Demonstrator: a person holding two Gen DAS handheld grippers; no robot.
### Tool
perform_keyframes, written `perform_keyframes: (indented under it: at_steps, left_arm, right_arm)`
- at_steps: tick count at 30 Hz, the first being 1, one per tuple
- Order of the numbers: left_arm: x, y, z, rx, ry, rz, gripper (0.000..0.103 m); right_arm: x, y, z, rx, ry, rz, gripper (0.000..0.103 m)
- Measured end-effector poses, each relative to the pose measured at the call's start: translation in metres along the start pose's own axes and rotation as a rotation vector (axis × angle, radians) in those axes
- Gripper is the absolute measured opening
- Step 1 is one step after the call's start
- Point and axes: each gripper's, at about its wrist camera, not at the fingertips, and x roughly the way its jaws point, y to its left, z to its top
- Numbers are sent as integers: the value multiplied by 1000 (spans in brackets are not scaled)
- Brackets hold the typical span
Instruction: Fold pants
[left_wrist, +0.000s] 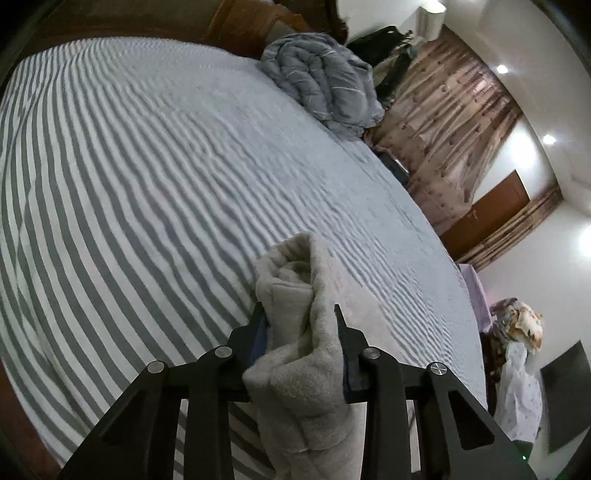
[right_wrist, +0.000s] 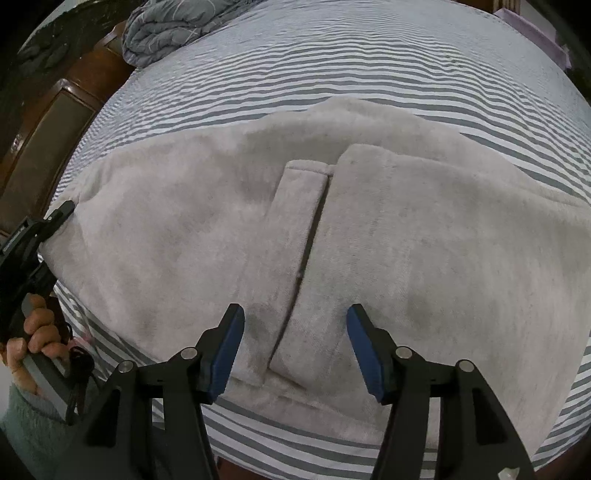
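Light grey fleece pants (right_wrist: 229, 229) lie spread on the striped bed (right_wrist: 332, 66), with a pocket flap or folded edge near the middle. My right gripper (right_wrist: 295, 314) is open and hovers just above the pants near the bed's front edge. My left gripper (left_wrist: 300, 314) is shut on a bunched part of the pants (left_wrist: 295, 295) and holds it up above the bed. In the right wrist view the left gripper (right_wrist: 62, 210) shows at the left edge of the pants, held by a hand.
A rolled grey duvet (left_wrist: 325, 77) lies at the far corner of the bed. A wooden headboard (right_wrist: 55, 140) runs along one side. Clothes piles (left_wrist: 517, 332) stand beside the bed.
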Motion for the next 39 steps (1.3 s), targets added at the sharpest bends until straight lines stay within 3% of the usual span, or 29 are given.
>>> perform_keyframes:
  at_steps: [4,7,12,18,22,26,30,35,36,39]
  left_arm:
    - [-18,-34,1,84,-26,-20,31]
    - [-35,-71,-4,160,-43,-58,31]
    - [-62,-152,-30,352,-52,-162,31]
    - [-58,-243,-100,569,26,-238,31]
    - [-38,-287,-162,695,98,-256,30]
    - [-20,-324,-233,836,163,-272,30]
    - [-8,-343,-295,930,222,-283,30]
    - [19,-343,-349,1105,246,-207,35]
    - [18,-345,-356,1143,252,-224,42]
    - [-4,-348,-366,1158,267,-324,45]
  right_arm:
    - [-13,-17,0,67,-25,64,54]
    - [-30,-30,-1,89,-67,60,54]
    - [-60,-65,-3,147,-127,72,54]
    - [-94,-129,-17,323,-199,181,55]
    - [-115,-176,-36,414,-258,169,56]
    - [-121,-218,-60,491,-260,152,56]
    - [-118,-253,-81,566,-258,146,56]
    - [-109,-279,-95,626,-251,150,56]
    - [-108,-281,-96,626,-250,150,56]
    - [-108,-282,-95,619,-256,159,56]
